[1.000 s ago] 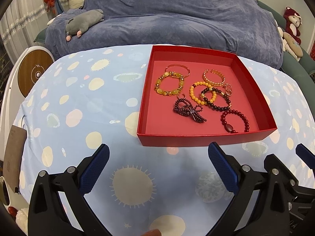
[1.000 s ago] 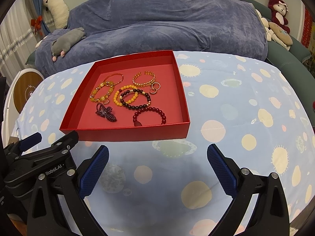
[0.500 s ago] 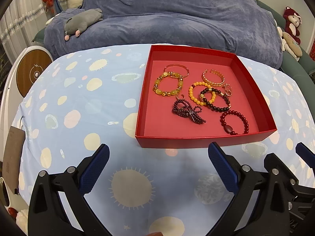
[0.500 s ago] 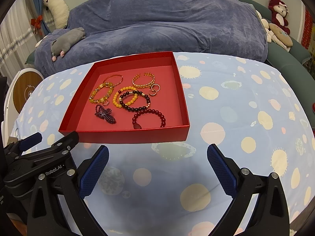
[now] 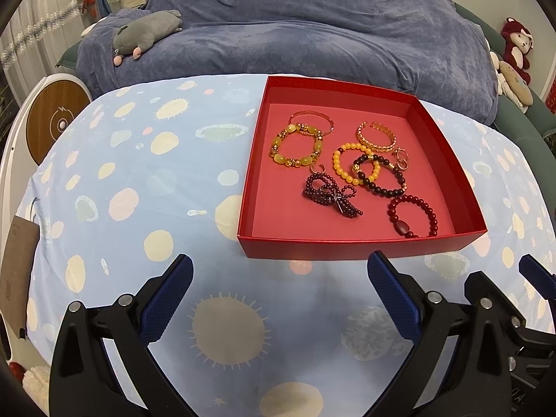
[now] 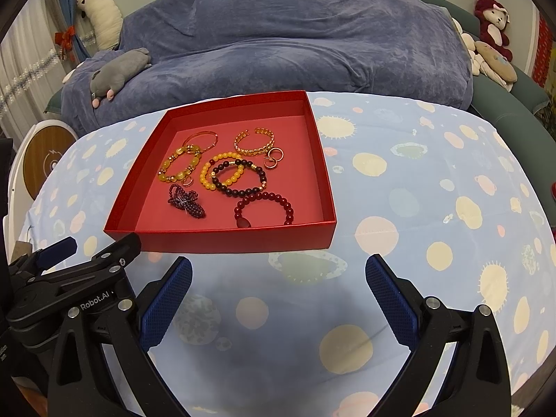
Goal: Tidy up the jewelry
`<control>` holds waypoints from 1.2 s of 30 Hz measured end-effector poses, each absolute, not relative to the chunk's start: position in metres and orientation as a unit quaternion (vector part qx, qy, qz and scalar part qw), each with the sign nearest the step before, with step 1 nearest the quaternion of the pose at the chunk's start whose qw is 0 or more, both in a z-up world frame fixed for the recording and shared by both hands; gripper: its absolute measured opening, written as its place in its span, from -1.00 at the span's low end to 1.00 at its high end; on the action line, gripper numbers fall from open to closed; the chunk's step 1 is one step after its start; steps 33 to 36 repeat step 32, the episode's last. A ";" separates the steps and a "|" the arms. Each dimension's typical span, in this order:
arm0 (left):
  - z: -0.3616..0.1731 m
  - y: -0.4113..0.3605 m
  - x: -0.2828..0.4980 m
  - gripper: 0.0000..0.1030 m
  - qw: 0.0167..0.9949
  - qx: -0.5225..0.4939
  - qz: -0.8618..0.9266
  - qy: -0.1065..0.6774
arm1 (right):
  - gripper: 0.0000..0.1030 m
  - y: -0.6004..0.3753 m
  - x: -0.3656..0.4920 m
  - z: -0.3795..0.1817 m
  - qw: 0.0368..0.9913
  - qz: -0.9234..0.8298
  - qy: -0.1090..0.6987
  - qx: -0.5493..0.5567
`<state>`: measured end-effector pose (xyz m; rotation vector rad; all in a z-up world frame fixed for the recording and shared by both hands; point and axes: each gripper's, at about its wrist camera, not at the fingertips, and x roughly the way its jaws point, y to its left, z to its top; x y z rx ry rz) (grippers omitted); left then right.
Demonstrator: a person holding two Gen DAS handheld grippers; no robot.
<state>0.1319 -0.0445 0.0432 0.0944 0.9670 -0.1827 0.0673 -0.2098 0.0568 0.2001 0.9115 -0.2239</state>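
A shallow red box (image 5: 361,248) (image 6: 222,241) sits on the table with several bracelets inside: a yellow chunky one (image 5: 295,147), an orange bead one (image 5: 347,166), a dark bead one (image 5: 382,177), a red bead one (image 5: 413,215) (image 6: 264,210), a gold cuff (image 5: 377,135), a thin gold bangle (image 5: 311,121), a tangled purple strand (image 5: 330,196) (image 6: 186,201) and small rings (image 5: 402,160). My left gripper (image 5: 278,295) is open and empty, just short of the box's near wall. My right gripper (image 6: 278,295) is open and empty, in front of the box's right corner.
The table wears a light blue cloth with yellow spots (image 5: 139,191) (image 6: 434,191). A blue-covered sofa (image 5: 295,34) with a grey plush (image 5: 146,33) stands behind. Stuffed toys (image 6: 491,31) sit at the right. A round wooden disc device (image 5: 55,123) is at the left.
Both views have crept slightly; the box sits a touch lower and nearer in the right wrist view. Both grippers stay open and empty.
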 end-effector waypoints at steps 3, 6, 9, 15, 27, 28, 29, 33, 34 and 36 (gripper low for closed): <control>0.044 -0.043 0.131 0.86 0.883 0.048 -0.084 0.460 | 0.87 -0.210 0.068 0.057 0.887 -0.108 0.438 0.096; 0.044 -0.044 0.131 0.86 0.883 0.048 -0.084 0.460 | 0.87 -0.209 0.068 0.057 0.887 -0.108 0.439 0.097; 0.044 -0.043 0.131 0.86 0.883 0.048 -0.084 0.460 | 0.87 -0.209 0.068 0.057 0.887 -0.108 0.439 0.097; 0.045 -0.044 0.132 0.86 0.883 0.051 -0.085 0.458 | 0.87 -0.209 0.069 0.057 0.887 -0.108 0.439 0.096; 0.046 -0.043 0.133 0.86 0.884 0.043 -0.081 0.458 | 0.87 -0.209 0.069 0.057 0.888 -0.107 0.438 0.095; 0.047 -0.043 0.133 0.86 0.886 0.041 -0.080 0.455 | 0.87 -0.209 0.069 0.058 0.888 -0.106 0.437 0.095; 0.047 -0.042 0.134 0.86 0.886 0.041 -0.079 0.455 | 0.87 -0.209 0.069 0.058 0.888 -0.107 0.437 0.095; 0.047 -0.042 0.134 0.86 0.885 0.041 -0.079 0.458 | 0.87 -0.209 0.069 0.058 0.888 -0.106 0.437 0.095; 0.047 -0.042 0.134 0.86 0.885 0.041 -0.079 0.458 | 0.87 -0.209 0.069 0.058 0.888 -0.106 0.437 0.095; 0.047 -0.042 0.134 0.86 0.885 0.041 -0.079 0.458 | 0.87 -0.209 0.069 0.058 0.888 -0.106 0.437 0.095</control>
